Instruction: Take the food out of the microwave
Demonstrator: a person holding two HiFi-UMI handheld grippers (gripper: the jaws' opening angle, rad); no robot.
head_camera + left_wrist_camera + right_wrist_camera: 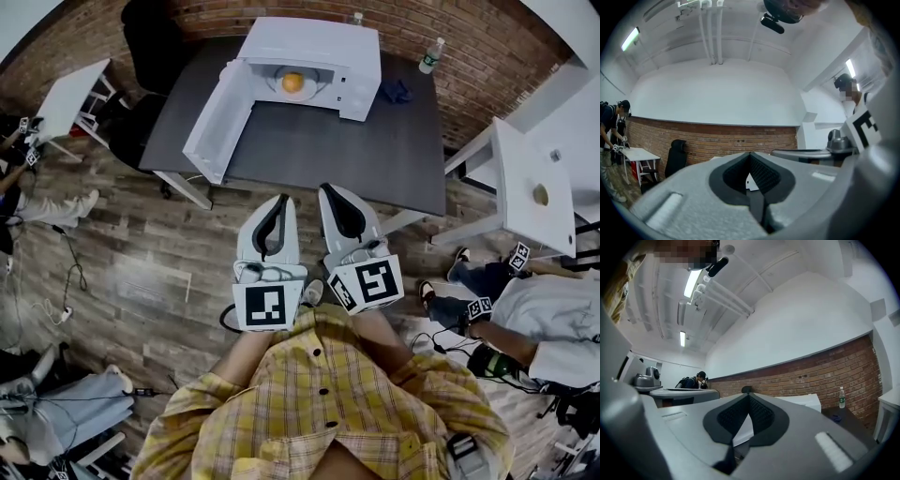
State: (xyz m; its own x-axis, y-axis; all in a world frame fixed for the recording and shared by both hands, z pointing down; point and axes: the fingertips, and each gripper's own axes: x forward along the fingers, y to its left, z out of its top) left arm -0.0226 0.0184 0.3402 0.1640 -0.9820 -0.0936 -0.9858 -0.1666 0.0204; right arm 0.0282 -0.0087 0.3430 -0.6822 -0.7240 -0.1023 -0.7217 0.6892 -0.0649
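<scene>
In the head view a white microwave [314, 52] stands on a dark table [375, 159] with its door [217, 122] swung open to the left. Inside it an orange piece of food [292, 82] rests on a pale plate [305, 86]. My left gripper [281, 199] and right gripper [326, 189] are side by side close to my chest, short of the table's near edge and pointing at the microwave. Both are shut with nothing between the jaws. In the left gripper view the left gripper [750, 154] is tilted up at the brick wall, and so is the right gripper [749, 395] in its own view.
A water bottle [431, 54] and a blue item [397, 91] sit on the table's far right. A white side table [530, 187] stands to the right, another white table [70, 94] to the left and a black chair [150, 37] behind. People stand at both sides, and cables lie on the wooden floor [141, 272].
</scene>
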